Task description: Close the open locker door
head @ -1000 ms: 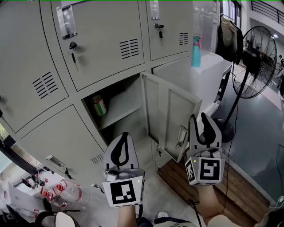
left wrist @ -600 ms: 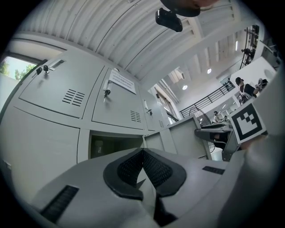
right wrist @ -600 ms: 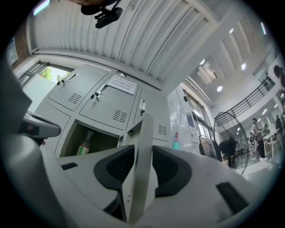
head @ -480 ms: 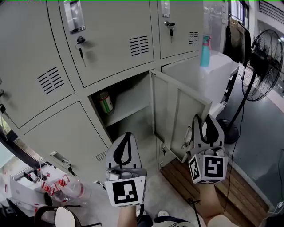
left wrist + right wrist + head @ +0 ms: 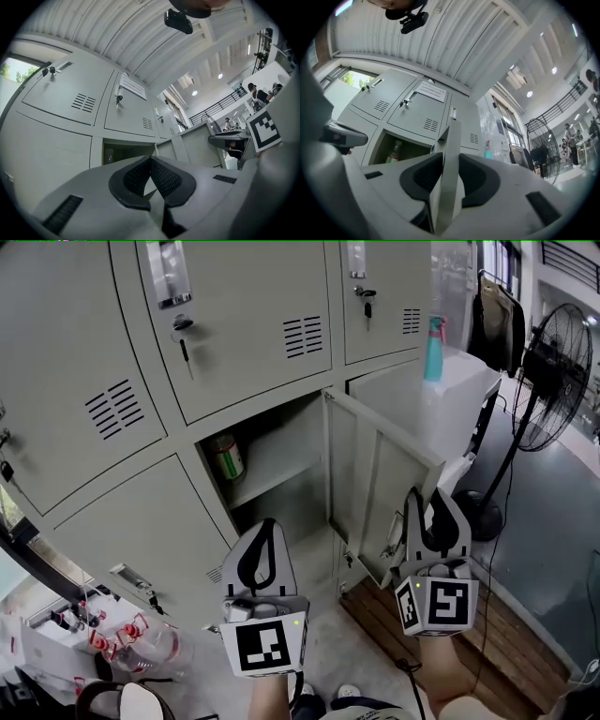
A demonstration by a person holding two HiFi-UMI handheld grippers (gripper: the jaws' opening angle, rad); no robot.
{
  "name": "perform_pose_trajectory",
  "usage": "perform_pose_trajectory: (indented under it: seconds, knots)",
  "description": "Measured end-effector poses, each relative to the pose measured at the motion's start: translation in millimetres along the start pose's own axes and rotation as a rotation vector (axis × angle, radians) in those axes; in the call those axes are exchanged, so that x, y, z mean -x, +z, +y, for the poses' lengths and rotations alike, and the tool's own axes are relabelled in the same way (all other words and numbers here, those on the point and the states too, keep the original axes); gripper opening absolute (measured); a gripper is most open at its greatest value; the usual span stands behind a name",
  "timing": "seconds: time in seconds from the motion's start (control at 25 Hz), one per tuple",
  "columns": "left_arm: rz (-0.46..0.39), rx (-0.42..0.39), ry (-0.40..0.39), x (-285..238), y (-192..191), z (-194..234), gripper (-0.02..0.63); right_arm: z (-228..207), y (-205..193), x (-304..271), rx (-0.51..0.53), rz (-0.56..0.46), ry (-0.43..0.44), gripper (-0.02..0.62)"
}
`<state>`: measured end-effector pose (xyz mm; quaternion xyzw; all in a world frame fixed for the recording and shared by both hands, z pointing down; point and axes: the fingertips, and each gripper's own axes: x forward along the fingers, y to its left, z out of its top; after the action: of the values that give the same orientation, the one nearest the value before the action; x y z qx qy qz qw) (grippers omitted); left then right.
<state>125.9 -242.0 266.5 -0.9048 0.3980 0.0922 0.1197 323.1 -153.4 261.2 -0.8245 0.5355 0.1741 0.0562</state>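
— Little has been changed since the earlier frame: the right gripper [image 5: 424, 501] is kept at the free edge of the locker door [image 5: 375, 479], and only the lockers are seen a bit further right in the head view.

— How are its jaws held?

— They are pressed on the door edge from both sides. In the right gripper view the thin metal edge is seen to fill the gap between the two dark pads [image 5: 422, 180].

— And the left gripper [image 5: 265, 532]?

— Its jaws are pressed together and nothing is held between them. It is kept low, in front of the open compartment [image 5: 277, 460], apart from the door.

— Where is the door placed?

— It is swung out from its hinge at the right side of the compartment, far from closed. Its free edge is seen before the near edge of the white desk [image 5: 464, 381], towards the left corner of the desk.

— What is found around it?

— A bottle with a green label [image 5: 225, 457] is stood on the shelf inside the compartment, at the left. A teal spray bottle [image 5: 433, 348] is stood near the far edge of the desk. A black fan [image 5: 553, 381] is placed beyond the right edge of the desk. Keys [image 5: 185, 338] are hung in the locks of the upper lockers.
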Motion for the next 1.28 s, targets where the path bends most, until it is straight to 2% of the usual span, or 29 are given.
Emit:
perform_pose_trajectory:
  seconds: [0.2,0.64,1.28]
  knots:
    - [-0.008,-0.033,0.003,8,2,17,0.005,23,5,7,0.005,-0.005,0.017,0.101]
    - [-0.003,-0.041,0.028,34,5,60,0.005,88,16,15,0.009,-0.017,0.08,0.104]
    - [0.007,-0.065,0.144,71,6,131,0.005,157,19,3,-0.024,-0.027,0.145,0.133]
